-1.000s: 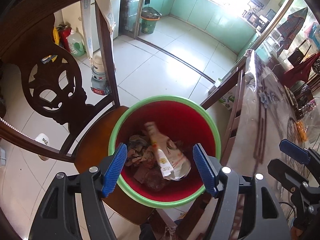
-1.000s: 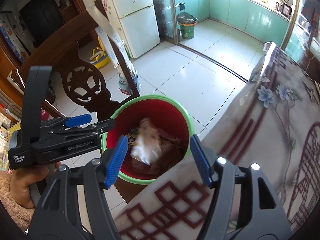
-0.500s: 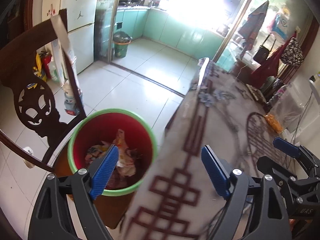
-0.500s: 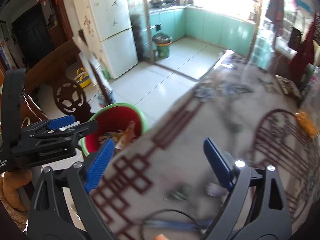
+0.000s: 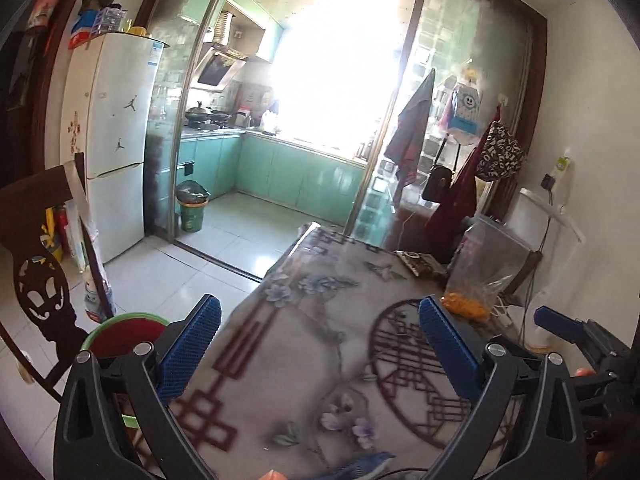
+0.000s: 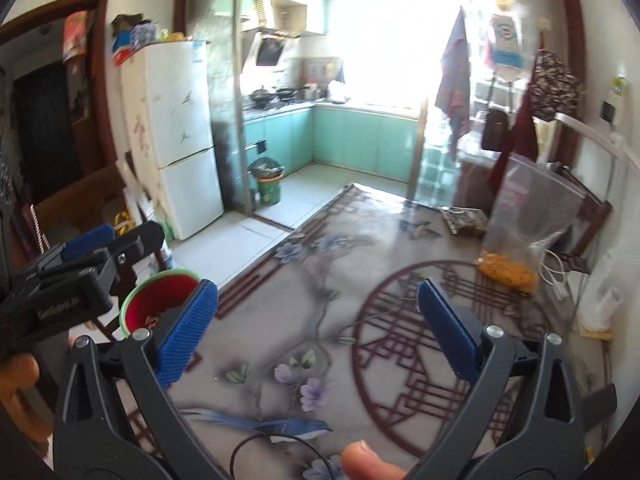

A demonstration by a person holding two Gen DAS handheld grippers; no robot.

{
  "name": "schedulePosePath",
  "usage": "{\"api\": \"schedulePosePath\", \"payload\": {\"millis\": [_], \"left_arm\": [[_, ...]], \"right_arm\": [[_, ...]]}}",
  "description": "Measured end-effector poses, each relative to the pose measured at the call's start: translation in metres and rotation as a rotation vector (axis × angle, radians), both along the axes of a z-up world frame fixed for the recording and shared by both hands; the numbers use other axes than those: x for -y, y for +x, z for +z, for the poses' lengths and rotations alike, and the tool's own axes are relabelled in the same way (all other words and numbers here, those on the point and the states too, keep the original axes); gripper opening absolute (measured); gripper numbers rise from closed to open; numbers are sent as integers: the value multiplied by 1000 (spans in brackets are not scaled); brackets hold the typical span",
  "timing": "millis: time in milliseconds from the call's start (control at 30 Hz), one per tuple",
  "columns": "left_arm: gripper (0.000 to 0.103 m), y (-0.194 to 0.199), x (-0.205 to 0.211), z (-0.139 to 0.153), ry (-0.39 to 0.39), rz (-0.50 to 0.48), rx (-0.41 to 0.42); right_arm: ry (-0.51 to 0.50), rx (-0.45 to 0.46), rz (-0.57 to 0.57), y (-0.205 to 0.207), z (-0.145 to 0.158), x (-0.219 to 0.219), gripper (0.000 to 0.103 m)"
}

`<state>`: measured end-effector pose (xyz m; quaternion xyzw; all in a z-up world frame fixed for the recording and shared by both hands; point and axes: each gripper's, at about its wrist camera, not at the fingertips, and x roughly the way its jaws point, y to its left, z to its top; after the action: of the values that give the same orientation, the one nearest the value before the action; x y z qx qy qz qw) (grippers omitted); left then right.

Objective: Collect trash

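The red bin with a green rim [image 5: 120,330] stands on a dark wooden chair left of the table; it also shows in the right wrist view [image 6: 160,300] with some trash inside. My left gripper [image 5: 320,352] is open and empty above the patterned tablecloth [image 5: 320,320]. My right gripper [image 6: 316,332] is open and empty above the same cloth [image 6: 340,280]. A clear plastic bag with orange bits [image 5: 476,276] lies at the table's far right, also in the right wrist view [image 6: 516,240].
A dark flat packet [image 6: 464,220] lies at the table's far edge. A carved wooden chair back [image 5: 40,280] rises at the left. A white fridge [image 6: 180,136], a green kitchen bin [image 6: 268,184] and cables [image 6: 556,272] are around.
Both grippers have swung up and to the right, from over the red bin to over the table. The bin has slid to the lower left of both views. Both stay open and empty.
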<state>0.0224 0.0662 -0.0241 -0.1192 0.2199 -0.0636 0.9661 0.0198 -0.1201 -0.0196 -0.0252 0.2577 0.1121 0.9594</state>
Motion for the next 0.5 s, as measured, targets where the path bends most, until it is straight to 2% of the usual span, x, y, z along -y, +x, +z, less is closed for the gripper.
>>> {"api": "schedulePosePath", "payload": {"millis": [167,267,500], "left_arm": [[95,-10,21,11,-6,23,13],[95,-20,28,11,26,65,59],[95,-16,38,13,66,76,9]], "right_arm": [[62,-56,20,-2,11,22,98],[45,-56,3,-6,11,31,98],[59,-84,4,-3,4,42,98]]}}
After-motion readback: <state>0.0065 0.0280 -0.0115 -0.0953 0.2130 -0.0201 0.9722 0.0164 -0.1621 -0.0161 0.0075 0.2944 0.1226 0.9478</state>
